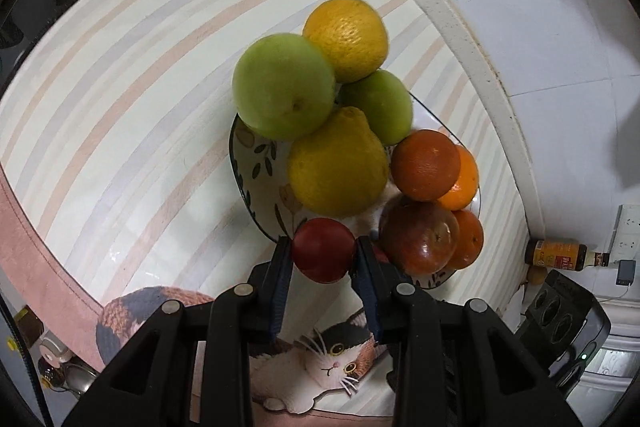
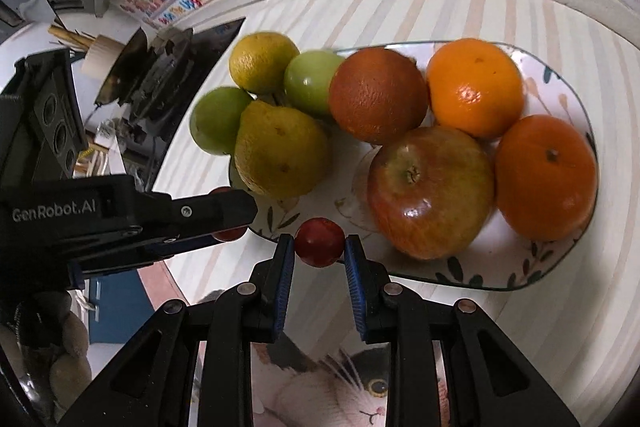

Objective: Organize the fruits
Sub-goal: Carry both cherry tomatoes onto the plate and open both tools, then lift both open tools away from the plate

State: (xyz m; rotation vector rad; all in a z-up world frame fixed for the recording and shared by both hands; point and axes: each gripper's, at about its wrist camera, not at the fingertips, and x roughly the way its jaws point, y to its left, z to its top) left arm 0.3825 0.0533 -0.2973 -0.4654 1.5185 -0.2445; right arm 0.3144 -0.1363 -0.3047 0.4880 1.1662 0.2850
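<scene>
Each gripper, left (image 1: 323,254) and right (image 2: 320,243), has its jaws pinching a small red fruit (image 1: 323,250) at the plate (image 2: 552,267) rim; apple (image 2: 430,191), oranges, lemon crowd behind.

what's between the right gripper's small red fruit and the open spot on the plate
Nothing visible. The right gripper holds the small red fruit at the plate's near rim, and the bare patch just ahead, left of the apple, is open.
</scene>
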